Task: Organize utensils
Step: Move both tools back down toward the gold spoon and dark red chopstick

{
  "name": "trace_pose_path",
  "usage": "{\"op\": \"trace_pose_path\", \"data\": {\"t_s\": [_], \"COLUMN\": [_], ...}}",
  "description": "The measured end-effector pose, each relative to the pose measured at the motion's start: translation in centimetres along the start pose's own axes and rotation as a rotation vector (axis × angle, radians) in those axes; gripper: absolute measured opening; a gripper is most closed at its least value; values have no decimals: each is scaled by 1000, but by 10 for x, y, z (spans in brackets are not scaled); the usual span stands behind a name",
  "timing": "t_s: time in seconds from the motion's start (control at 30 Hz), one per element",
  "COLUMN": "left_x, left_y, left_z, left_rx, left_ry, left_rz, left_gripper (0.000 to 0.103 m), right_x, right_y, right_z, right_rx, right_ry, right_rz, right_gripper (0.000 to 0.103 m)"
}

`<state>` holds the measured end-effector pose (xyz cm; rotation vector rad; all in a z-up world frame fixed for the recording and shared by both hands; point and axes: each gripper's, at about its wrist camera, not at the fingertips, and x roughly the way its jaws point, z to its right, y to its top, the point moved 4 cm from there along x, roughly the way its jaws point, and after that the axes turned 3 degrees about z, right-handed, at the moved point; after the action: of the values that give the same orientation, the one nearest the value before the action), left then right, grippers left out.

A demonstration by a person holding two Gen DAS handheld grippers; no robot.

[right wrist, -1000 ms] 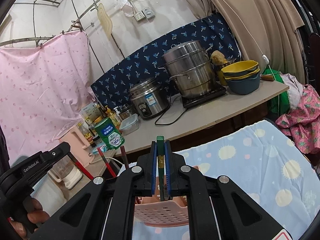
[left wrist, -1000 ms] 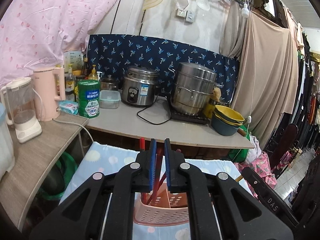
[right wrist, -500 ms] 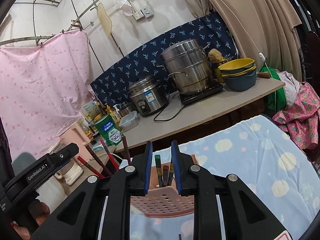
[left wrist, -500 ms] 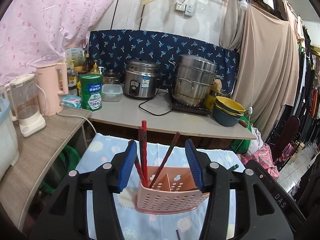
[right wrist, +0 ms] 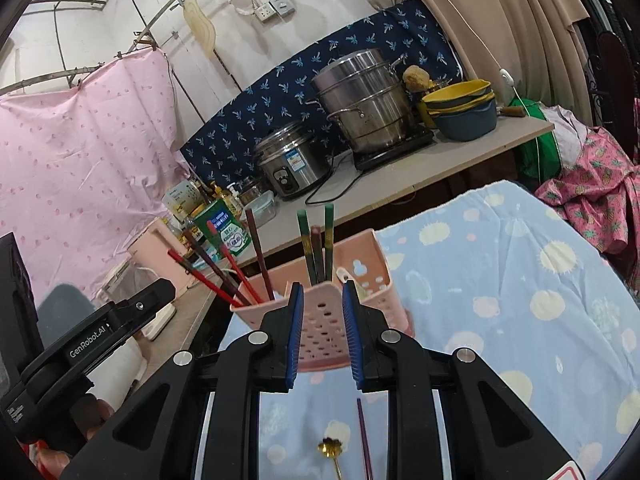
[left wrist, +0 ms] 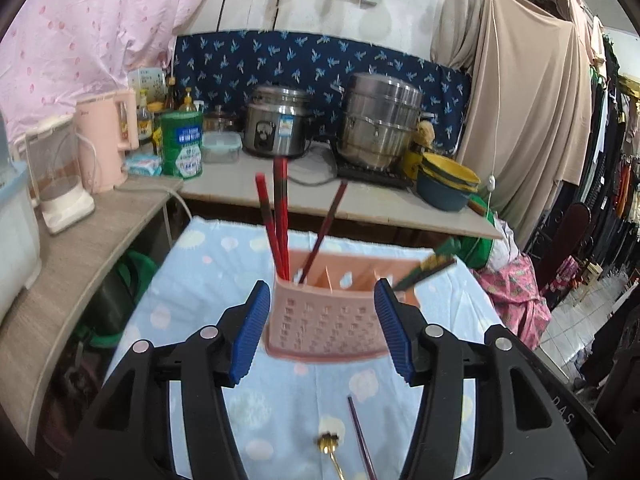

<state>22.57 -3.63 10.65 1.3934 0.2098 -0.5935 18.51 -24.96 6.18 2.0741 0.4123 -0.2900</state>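
A cramped home kitchen corner: rice cooker (left wrist: 276, 126), steamer pot (left wrist: 378, 120), kettle (left wrist: 106, 144) (clothes (left wrist: 616, 176) hang alongside).

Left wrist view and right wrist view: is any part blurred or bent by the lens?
Left wrist view: the green chopsticks at the pink holder are smeared, and the counter edge bows. Right wrist view: mostly sharp, chopsticks crisp, dark corners, curtain rail curved.

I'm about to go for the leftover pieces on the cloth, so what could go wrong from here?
The purple chopstick and gold spoon lie close together, so one grab may catch both. The pink holder stands right ahead of both open hand-held grippers; a bump could tip it and spill the red chopsticks.
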Motion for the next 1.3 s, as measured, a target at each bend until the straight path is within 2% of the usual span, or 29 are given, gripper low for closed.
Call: {"op": "trace_pose_path", "data": {"t_s": [0.13,0.37,0.5,0.63,0.87,1.3], "left_x": [-4,-13,-17,-24,-32,-28], "left_y": [-37,-120,-158,-187,-212,-222], "left_z": [-5,-13,-20,-25,-27,-24], "left_rx": [-18,4,17,23,44,61], "left_ry": [-14,17,35,50,69,75], "left_rz": [-81,-233,-296,-336,-372,-398], "left_gripper": [52,52,52,52,52,52], "right_x": [-14,-36,-51,-57,-63,-55], "right_y": [-37,-119,-159,-185,-204,-218], "right_z": [9,24,29,35,38,33], "right_rx": [5,-48,-94,-123,-152,-189], "right_ry": [-6,-37,-60,-76,-88,-93], "right_rz": [-74,-250,-325,-369,-397,-434], "right_gripper": [21,21,21,21,21,21]}}
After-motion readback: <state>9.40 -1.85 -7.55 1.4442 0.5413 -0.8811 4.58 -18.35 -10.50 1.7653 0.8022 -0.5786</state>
